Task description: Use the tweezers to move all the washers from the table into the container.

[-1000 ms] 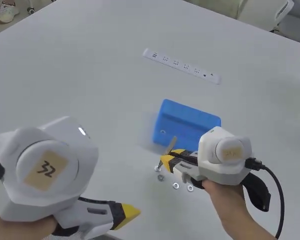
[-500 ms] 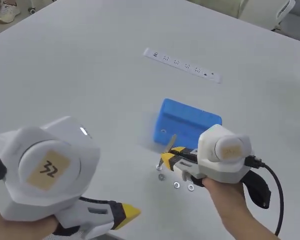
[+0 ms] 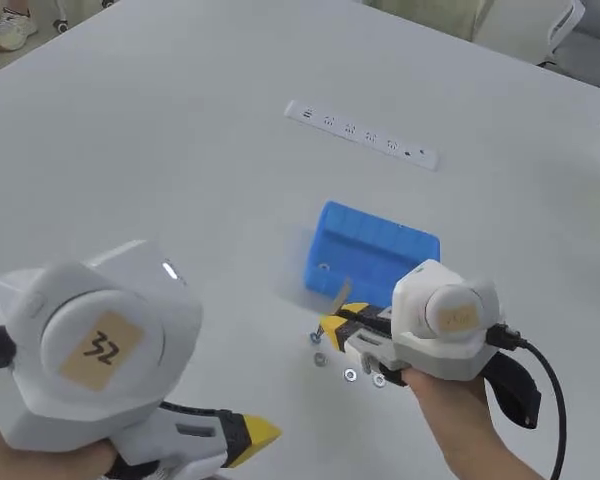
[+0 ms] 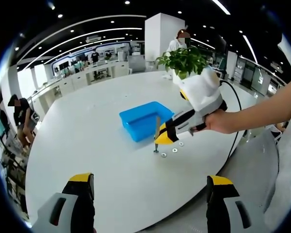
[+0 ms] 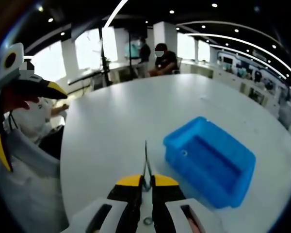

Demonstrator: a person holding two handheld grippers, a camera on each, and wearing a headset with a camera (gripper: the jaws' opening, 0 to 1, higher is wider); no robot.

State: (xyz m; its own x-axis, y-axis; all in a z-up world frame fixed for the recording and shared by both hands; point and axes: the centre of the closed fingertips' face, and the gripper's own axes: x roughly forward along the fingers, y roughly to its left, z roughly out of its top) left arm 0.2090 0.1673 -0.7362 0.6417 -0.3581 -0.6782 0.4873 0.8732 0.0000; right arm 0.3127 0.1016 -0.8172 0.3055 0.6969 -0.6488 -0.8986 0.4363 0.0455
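Observation:
Thin metal tweezers (image 3: 341, 294) are clamped in my right gripper (image 3: 332, 326), which is shut on them, just in front of the blue container (image 3: 377, 248). Their lower tip touches the table beside a small washer (image 3: 316, 338). More washers (image 3: 351, 375) lie on the white table under that gripper. In the right gripper view the tweezers (image 5: 146, 160) stick out forward from the right gripper (image 5: 146, 181), with the container (image 5: 211, 159) to the right. My left gripper (image 4: 149, 180) is open and holds nothing. It hovers low at the near left (image 3: 250, 432).
A white power strip (image 3: 360, 133) lies beyond the container. The white table (image 3: 160, 150) stretches wide to the left and back. The right gripper's black cable (image 3: 540, 380) hangs at the near right. People and a potted plant (image 4: 184, 58) are far behind.
My right gripper with the tweezers has edged slightly lower and nearer to me. The washers and the container have not moved.

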